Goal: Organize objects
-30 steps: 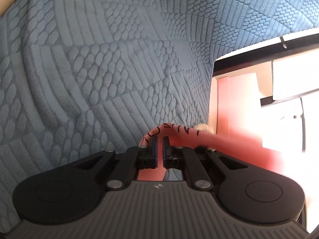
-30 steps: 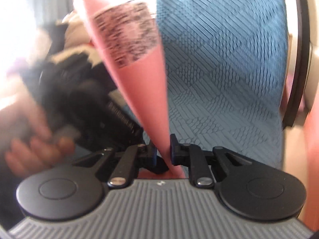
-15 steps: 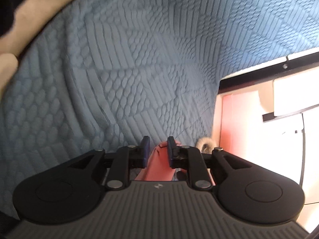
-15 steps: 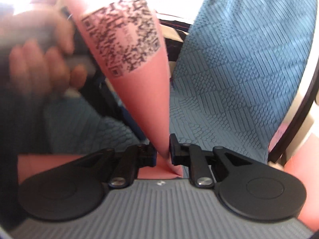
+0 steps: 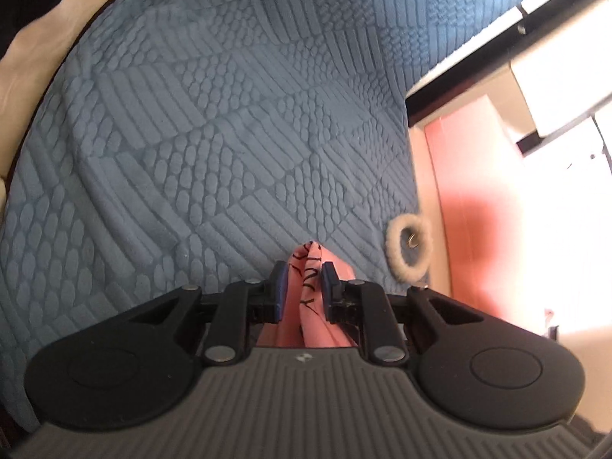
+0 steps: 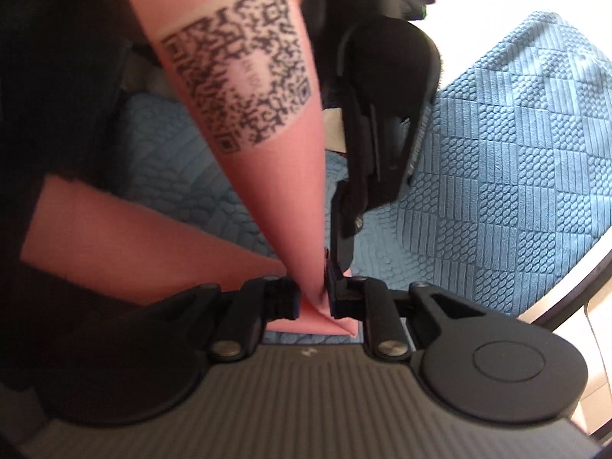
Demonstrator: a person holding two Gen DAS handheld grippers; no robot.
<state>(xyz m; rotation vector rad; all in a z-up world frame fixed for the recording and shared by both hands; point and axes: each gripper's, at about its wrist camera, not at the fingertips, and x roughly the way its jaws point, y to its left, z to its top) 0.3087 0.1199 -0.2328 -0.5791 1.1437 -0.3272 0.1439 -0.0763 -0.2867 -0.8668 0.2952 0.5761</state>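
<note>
Both sets of jaws are clamping the pink cloth: the right gripper pinching one end, the left gripper another bunch, above the blue quilted cover. Keeping it taut should be giving a clean fold.

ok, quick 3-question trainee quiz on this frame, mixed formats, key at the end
1. True or false: the right gripper is pinching the pink cloth.
2. What is printed on the cloth's white label? A) barcode B) QR code C) logo
3. Which item lies on the blue textured cover near its right edge in the left wrist view?

Key: 1 true; 2 B; 3 the fuzzy cream ring.
</note>
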